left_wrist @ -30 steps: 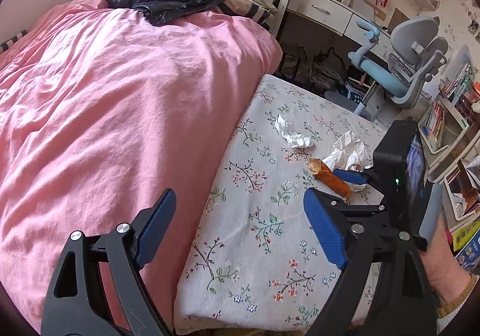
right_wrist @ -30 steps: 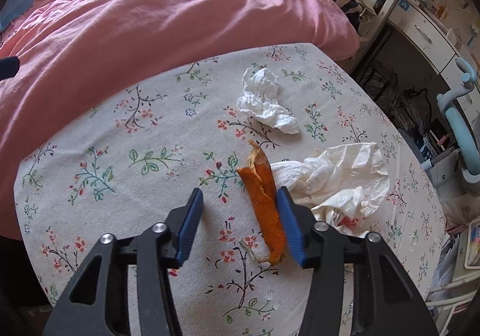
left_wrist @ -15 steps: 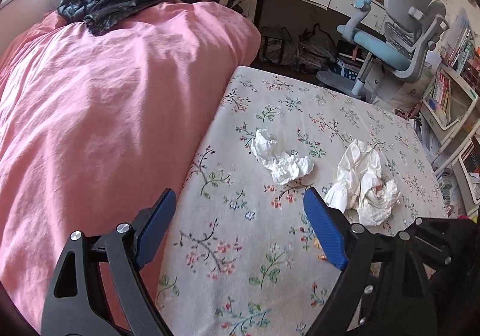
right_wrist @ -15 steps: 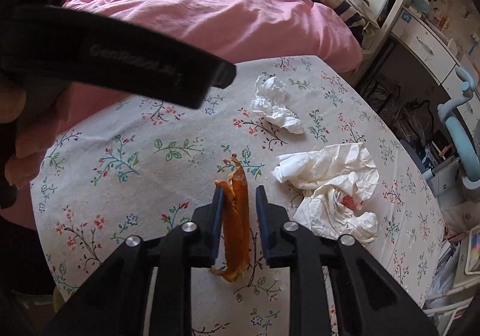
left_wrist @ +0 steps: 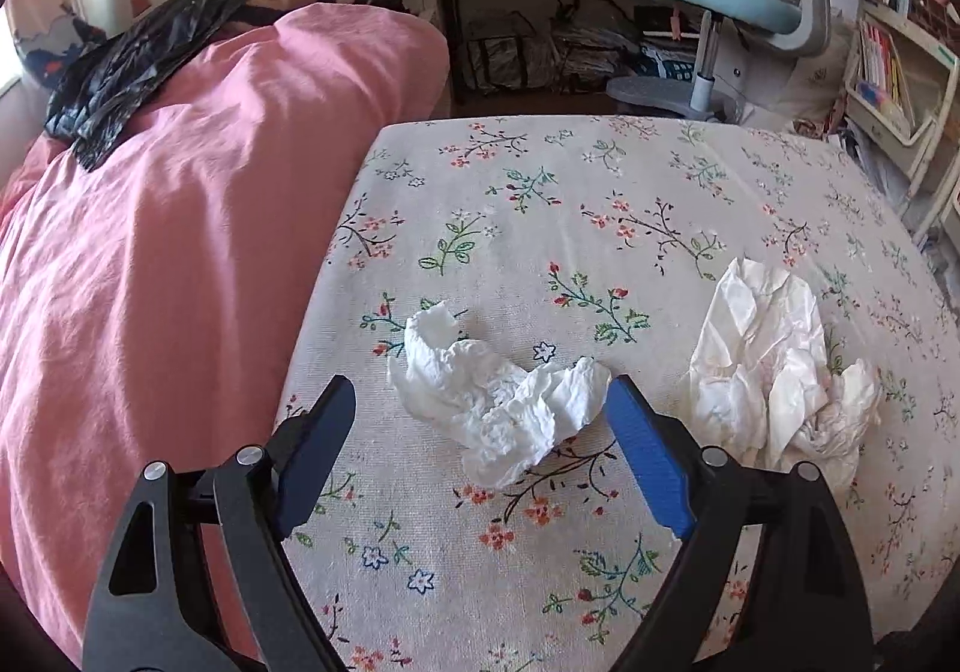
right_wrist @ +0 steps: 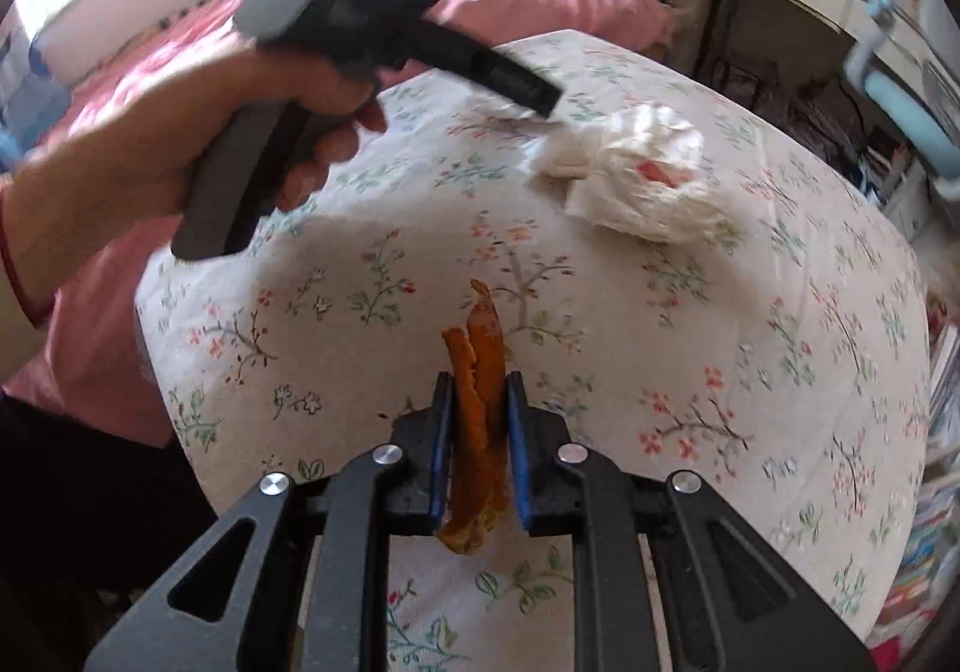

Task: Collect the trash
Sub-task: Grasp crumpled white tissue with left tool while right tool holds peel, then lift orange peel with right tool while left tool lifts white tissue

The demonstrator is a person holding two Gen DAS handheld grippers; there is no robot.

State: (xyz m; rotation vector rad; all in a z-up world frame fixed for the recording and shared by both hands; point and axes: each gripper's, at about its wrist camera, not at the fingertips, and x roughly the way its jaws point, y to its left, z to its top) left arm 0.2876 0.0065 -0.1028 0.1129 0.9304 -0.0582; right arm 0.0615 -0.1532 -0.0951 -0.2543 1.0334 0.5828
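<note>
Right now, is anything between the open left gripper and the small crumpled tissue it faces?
Nothing visible. The small crumpled tissue lies bare on the floral cloth, just ahead of the open left gripper. The larger tissue wad sits off to the right.

Crumpled paper tissue (left_wrist: 501,402) on matt floral cloth (left_wrist: 630,204).

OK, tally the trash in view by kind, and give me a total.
Crumpled white tissues: 2, the small tissue between the open left gripper fingers, and the large tissue beside it.
Orange peel: 1, clamped in the right gripper.
Total: 3.
</note>
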